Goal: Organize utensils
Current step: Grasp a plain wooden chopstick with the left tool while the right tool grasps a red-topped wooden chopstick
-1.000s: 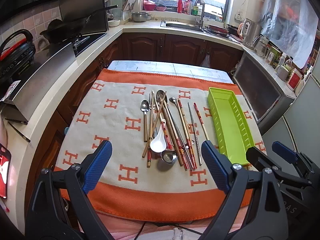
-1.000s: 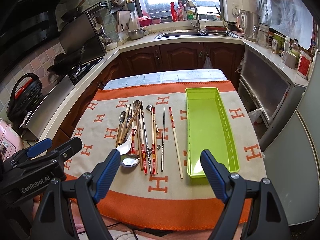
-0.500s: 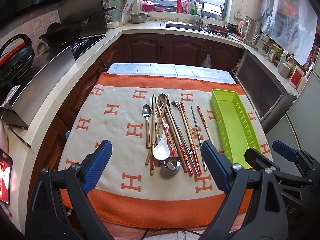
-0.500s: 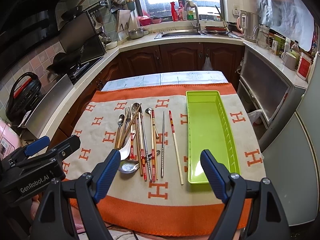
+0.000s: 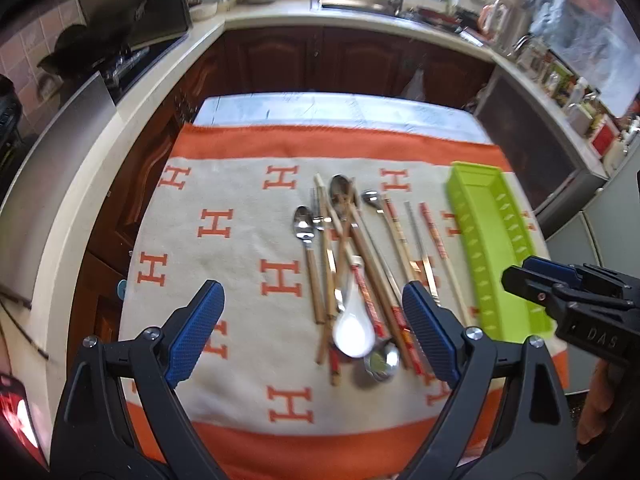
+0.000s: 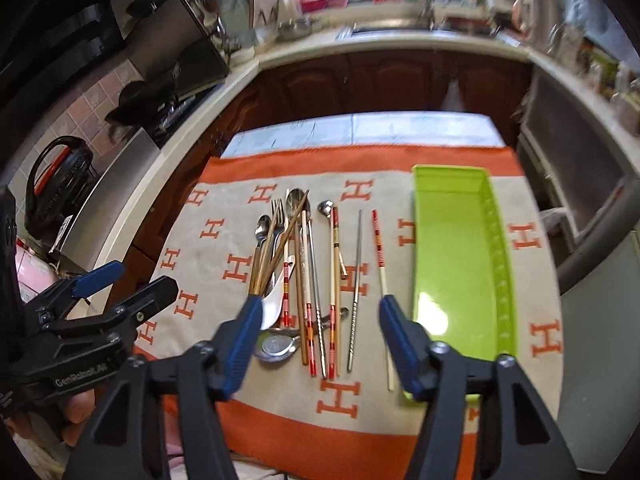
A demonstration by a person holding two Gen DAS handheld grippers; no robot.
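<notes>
Left wrist: orange-bordered cloth (image 5: 240,208) covers a table amid kitchen counters (image 5: 280,16).

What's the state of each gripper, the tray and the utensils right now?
left gripper: fingers open, holding nothing, above the cloth
right gripper: fingers open, holding nothing, above the utensils
green tray: empty, flat on the cloth
utensil pile: loose, overlapping, on the cloth left of the tray
white spoon: lying bowl up in the pile
rightmost chopstick: lying alone, apart from the pile
</notes>
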